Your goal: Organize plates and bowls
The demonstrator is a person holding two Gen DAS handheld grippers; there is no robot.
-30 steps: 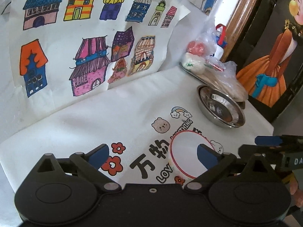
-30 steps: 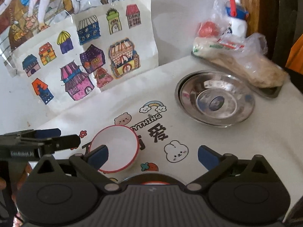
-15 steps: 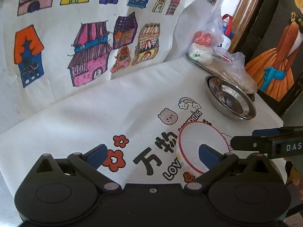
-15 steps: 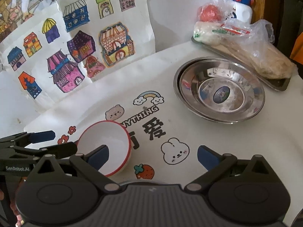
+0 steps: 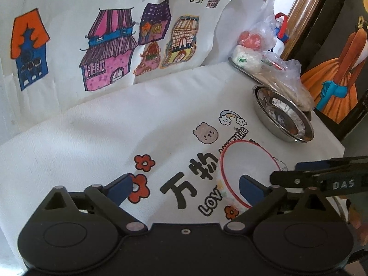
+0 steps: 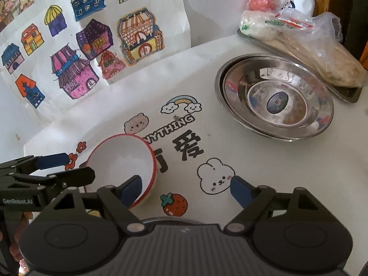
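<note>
A white bowl with a red rim stands on the printed tablecloth. My right gripper hangs low over it and its jaws are closing. The left fingertip is inside the bowl, so the bowl's right wall lies between the fingers with no pad pressing on it. My left gripper is wide open, its right fingertip over the bowl's inside; it also shows from the side as the left gripper. Two nested steel plates sit at the back right.
Behind the plates a metal tray holds bagged food, with a white bottle beyond. Drawings of houses lean on the wall at the back. The table's right edge runs close past the plates.
Both grippers have sunk closer to the bowl, which looks larger now. The right gripper's fingers have drawn nearer to each other. The left gripper's fingers stay wide apart.
</note>
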